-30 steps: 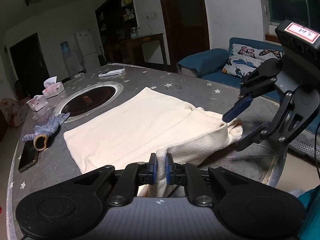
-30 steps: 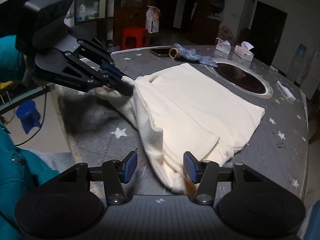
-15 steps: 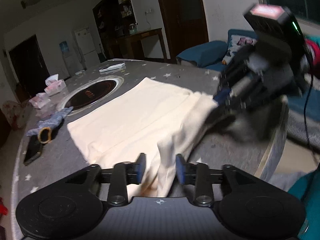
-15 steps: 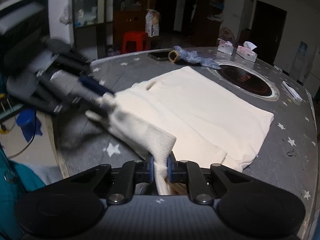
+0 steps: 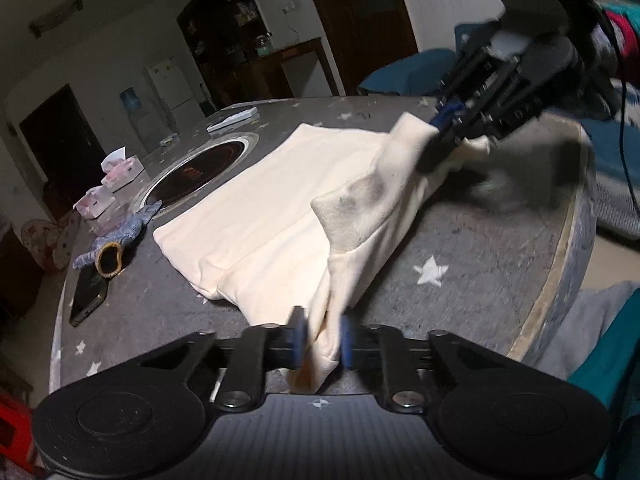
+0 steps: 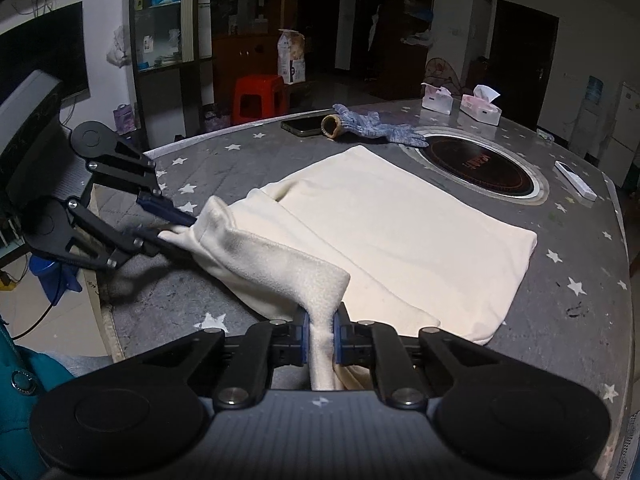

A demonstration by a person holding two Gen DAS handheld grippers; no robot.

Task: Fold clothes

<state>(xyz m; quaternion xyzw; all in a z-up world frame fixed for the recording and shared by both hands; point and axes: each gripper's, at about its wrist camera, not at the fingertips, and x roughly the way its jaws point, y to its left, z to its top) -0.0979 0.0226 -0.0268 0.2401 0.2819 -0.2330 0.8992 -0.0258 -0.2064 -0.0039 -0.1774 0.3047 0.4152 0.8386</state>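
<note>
A cream garment (image 5: 260,216) (image 6: 400,232) lies flat on the grey star-patterned table (image 5: 460,248), its near edge pulled up into a raised band between the two grippers. My left gripper (image 5: 322,340) has one end of that band between its jaws. The jaws are closing and the pads pinch the fabric. From the right wrist it shows at the left (image 6: 180,232), holding a lifted corner. My right gripper (image 6: 320,332) is shut on the other end of the band. In the left wrist view it appears blurred at upper right (image 5: 436,136).
An inset round cooktop (image 6: 476,168) lies beyond the garment. A blue knit glove (image 6: 372,128), a phone (image 6: 302,126), two tissue boxes (image 6: 480,106) and a remote (image 6: 576,180) sit farther out. The table's curved edge (image 5: 560,264) runs close by the grippers.
The right gripper went from open to shut on the garment's near edge. The left gripper opened, shifted, and closed on the cloth again. The edge between them now stands raised.
</note>
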